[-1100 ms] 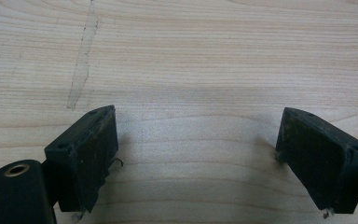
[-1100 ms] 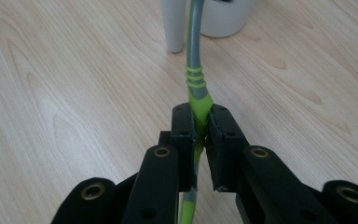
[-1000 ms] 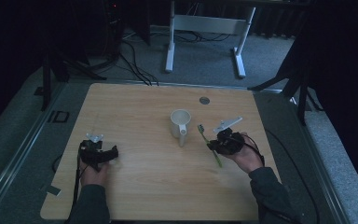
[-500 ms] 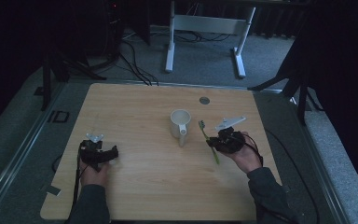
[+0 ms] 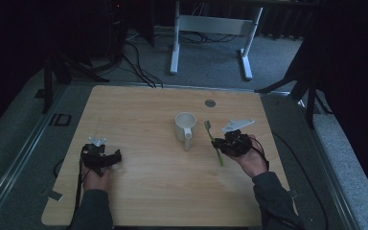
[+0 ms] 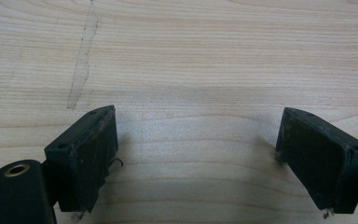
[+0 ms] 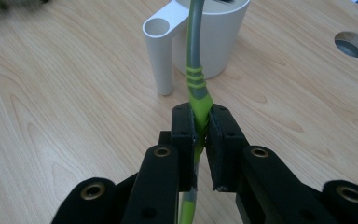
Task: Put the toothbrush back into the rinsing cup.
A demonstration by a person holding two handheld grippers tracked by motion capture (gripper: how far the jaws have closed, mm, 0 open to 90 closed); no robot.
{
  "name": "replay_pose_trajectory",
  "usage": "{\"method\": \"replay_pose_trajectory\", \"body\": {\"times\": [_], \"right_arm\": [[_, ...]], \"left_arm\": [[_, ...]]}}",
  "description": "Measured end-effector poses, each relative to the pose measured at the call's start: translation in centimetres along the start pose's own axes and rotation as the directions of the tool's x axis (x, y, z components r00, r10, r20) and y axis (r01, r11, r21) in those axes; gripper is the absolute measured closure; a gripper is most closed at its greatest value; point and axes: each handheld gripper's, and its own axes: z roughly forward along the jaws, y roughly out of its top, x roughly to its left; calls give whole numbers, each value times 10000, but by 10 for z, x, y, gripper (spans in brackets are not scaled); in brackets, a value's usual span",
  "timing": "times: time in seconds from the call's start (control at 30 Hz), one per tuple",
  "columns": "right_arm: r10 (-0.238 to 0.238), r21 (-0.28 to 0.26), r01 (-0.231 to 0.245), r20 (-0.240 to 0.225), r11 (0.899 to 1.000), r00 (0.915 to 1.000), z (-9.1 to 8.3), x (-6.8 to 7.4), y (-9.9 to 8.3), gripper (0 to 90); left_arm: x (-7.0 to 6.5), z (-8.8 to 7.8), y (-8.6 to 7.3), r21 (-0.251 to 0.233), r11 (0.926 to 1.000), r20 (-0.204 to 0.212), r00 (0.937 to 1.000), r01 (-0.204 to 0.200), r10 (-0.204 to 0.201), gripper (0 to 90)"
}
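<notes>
The right gripper (image 7: 200, 126) has its fingers (image 7: 184, 140) pinching a green and grey toothbrush (image 7: 196, 74) on its handle, one pad on each side of the green ribbed part. From the fingers the handle runs forward and slightly up, turning grey past the ribs, and its far end passes in front of a white mug (image 7: 214, 32) that stands upright just beyond the fingertips. The short rear end of the handle sticks out behind the pads, toward the hand. In the high view the toothbrush (image 5: 214, 143) lies aslant at the tip of the right gripper (image 5: 227, 143), its bristle end near the mug (image 5: 185, 128), whose handle points toward the person. A round hole (image 7: 353, 44) in the tabletop (image 7: 74, 116) sits off to the right of the fingers, well apart.

The left gripper (image 6: 196, 154) has its fingers (image 6: 86, 154) spread wide, with bare wood between them. In the high view the left gripper (image 5: 106, 158) rests low on the tabletop (image 5: 143, 191), well apart from the mug and toothbrush.
</notes>
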Motion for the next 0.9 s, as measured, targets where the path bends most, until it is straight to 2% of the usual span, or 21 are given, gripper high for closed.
{"method": "replay_pose_trajectory", "body": {"times": [0.9], "right_arm": [[184,-1022,-163,201,9946,9996,-6,0,4,817]], "left_arm": [[0,0,0,10,10000,-4,10000,2,-2,133]]}}
